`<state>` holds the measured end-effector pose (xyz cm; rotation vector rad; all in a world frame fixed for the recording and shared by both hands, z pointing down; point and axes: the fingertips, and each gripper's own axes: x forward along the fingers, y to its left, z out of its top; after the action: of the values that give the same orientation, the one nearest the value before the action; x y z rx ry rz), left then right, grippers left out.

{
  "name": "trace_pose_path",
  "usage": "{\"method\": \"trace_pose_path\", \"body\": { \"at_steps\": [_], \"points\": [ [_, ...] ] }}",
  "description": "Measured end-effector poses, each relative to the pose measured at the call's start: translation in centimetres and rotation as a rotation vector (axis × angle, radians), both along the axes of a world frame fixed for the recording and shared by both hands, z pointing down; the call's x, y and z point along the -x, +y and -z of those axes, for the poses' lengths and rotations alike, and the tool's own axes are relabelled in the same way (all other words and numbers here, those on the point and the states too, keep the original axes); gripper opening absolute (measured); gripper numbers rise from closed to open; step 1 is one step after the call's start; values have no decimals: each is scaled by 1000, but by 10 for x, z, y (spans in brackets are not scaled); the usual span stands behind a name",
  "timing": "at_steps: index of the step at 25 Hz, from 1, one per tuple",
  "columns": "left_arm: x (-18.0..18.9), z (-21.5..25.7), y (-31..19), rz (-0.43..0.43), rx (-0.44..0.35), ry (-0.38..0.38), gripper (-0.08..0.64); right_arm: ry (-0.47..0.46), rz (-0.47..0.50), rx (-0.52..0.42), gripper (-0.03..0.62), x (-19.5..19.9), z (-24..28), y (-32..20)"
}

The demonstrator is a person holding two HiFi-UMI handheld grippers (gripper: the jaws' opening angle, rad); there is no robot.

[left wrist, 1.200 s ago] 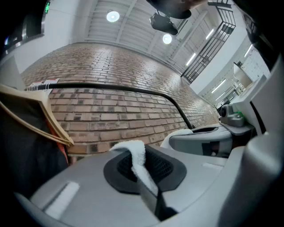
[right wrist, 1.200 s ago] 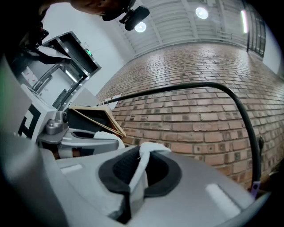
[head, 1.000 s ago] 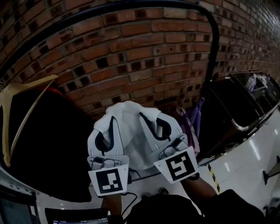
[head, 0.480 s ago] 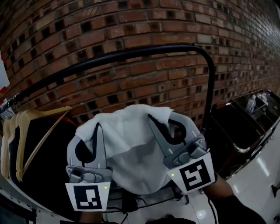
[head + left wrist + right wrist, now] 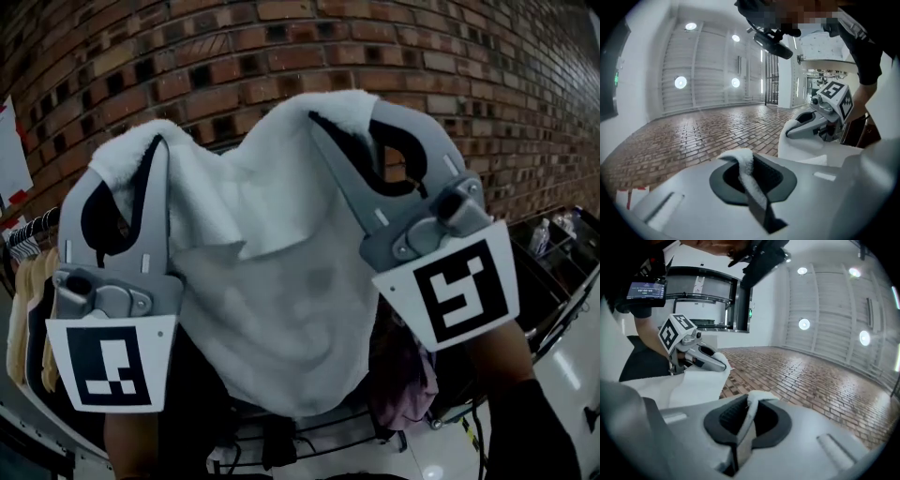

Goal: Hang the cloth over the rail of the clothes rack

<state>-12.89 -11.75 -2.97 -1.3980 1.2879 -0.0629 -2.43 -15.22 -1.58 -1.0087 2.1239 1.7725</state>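
A white fluffy cloth (image 5: 272,281) is stretched between my two grippers, high up and close to the head camera. My left gripper (image 5: 155,155) is shut on its left top corner and my right gripper (image 5: 328,122) on its right top corner. In the left gripper view a strip of cloth (image 5: 747,176) is pinched between the shut jaws, and the right gripper (image 5: 820,122) shows beyond it. The right gripper view shows the cloth edge (image 5: 751,408) clamped likewise, with the left gripper (image 5: 696,357) at the left. The cloth hides the rack's rail.
A brick wall (image 5: 281,47) stands right behind. Wooden hangers (image 5: 23,319) with dark clothes hang at the left. A purple garment (image 5: 408,375) hangs below the right gripper. A dark cart (image 5: 553,253) stands at the right on the white floor (image 5: 562,366).
Both grippers have risen with the cloth toward the head camera and moved apart. The black rail, in view above the cloth before, is now covered by it.
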Motion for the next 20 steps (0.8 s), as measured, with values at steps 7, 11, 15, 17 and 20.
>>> {"method": "trace_pose_path", "body": {
  "at_steps": [7, 11, 15, 17, 20],
  "points": [
    [21, 118, -22, 153, -107, 11, 17, -66, -32, -30, 14, 13, 112, -26],
    [25, 172, -43, 155, -165, 26, 17, -13, -78, -63, 14, 36, 164, -51],
    [37, 167, -112, 322, -64, -104, 17, 163, -245, -6, 14, 69, 158, -118],
    [42, 128, -177, 429, 143, -252, 17, 368, -347, 49, 14, 94, 117, -163],
    [54, 38, -258, 545, 524, -529, 17, 723, -451, 140, 14, 127, 35, -214]
  ]
}}
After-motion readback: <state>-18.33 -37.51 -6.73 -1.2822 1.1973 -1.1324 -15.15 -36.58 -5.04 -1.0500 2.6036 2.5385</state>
